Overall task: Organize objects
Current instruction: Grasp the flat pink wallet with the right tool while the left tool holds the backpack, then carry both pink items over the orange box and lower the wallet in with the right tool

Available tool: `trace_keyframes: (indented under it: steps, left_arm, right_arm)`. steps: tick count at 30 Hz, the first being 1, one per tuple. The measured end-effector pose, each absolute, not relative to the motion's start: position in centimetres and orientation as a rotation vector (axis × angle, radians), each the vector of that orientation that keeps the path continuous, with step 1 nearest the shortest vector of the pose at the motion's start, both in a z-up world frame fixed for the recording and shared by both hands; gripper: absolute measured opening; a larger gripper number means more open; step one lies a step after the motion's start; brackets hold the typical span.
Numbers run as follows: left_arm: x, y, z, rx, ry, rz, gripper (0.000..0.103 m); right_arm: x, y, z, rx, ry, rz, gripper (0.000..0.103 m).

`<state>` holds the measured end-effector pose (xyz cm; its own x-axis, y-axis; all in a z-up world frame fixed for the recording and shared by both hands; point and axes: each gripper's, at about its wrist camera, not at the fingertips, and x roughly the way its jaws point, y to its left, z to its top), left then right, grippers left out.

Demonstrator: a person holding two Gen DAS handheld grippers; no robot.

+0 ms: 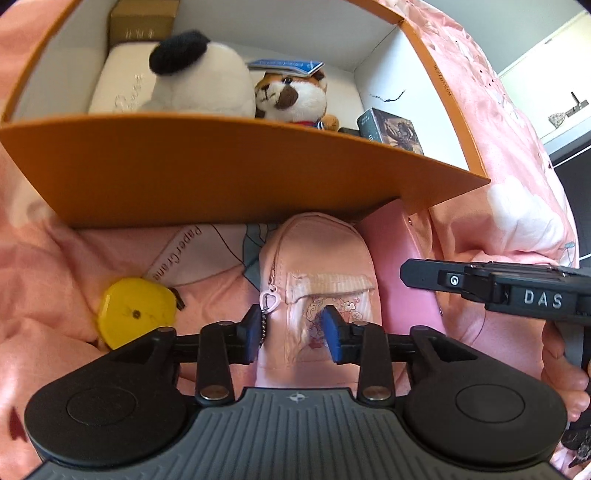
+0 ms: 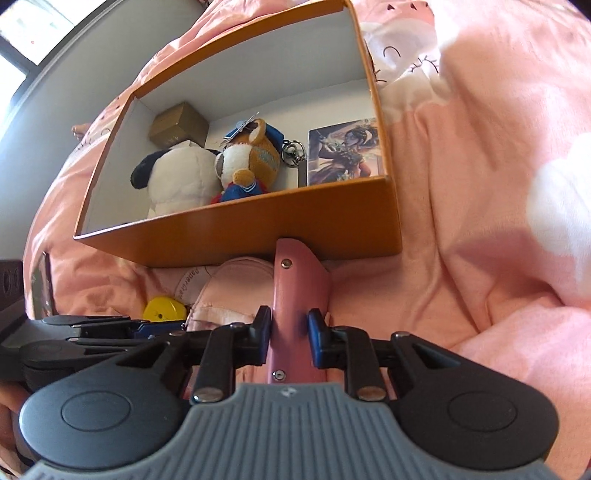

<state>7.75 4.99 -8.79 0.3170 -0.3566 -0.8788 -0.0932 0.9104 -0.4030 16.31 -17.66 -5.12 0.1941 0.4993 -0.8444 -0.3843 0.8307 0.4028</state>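
Note:
An orange box (image 1: pixel 221 158) (image 2: pixel 240 229) with white inner walls lies on pink bedding. A small pink backpack pouch (image 1: pixel 317 258) (image 2: pixel 229 280) rests against its front wall. My left gripper (image 1: pixel 293 330) stands open over the pouch. One pad is at the pouch's left edge by a heart zipper charm (image 1: pixel 269 302), the other over its front pocket. To the pouch's right, my right gripper (image 2: pixel 290 332) is shut on a slim pink leather case (image 2: pixel 299 288) (image 1: pixel 399 251) whose far end points at the box. A yellow tape measure (image 1: pixel 135 314) (image 2: pixel 162 308) lies left of the pouch.
Inside the box are a black-and-white plush (image 1: pixel 199 81) (image 2: pixel 177 177), a brown plush in blue clothes (image 1: pixel 291 96) (image 2: pixel 247 162), a gold carton (image 1: pixel 142 22), a white case (image 1: pixel 118 81) and a picture card box (image 2: pixel 340 151). Rumpled bedding (image 2: pixel 480 258) spreads to the right.

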Motion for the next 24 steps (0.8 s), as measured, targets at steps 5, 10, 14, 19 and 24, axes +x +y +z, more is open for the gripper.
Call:
trace_keyframes:
  steps: [5, 10, 14, 19, 24]
  left_arm:
    - [7.8, 5.1, -9.4, -0.445, 1.249, -0.188, 0.04]
    - [7.2, 5.3, -8.6, -0.45, 1.216, -0.205, 0.022]
    - [6.3, 5.4, -6.9, -0.45, 1.159, -0.225, 0.018]
    - [5.7, 5.4, -4.3, -0.448, 1.086, -0.256, 0.017]
    - [4.8, 5.4, -1.0, -0.438, 1.013, -0.292, 0.017]
  right_arm:
    - [15.8, -17.5, -5.5, -0.023, 1.22, 0.531, 0.023]
    - [15.8, -18.5, -5.7, 0.032, 1.214, 0.527, 0.02]
    - [15.2, -18.7, -4.5, 0.041, 1.201, 0.55, 0.019]
    - [14.2, -18.9, -2.3, 0.044, 1.162, 0.575, 0.019]
    - [12.7, -19.2, 0.9, 0.016, 1.088, 0.598, 0.019]
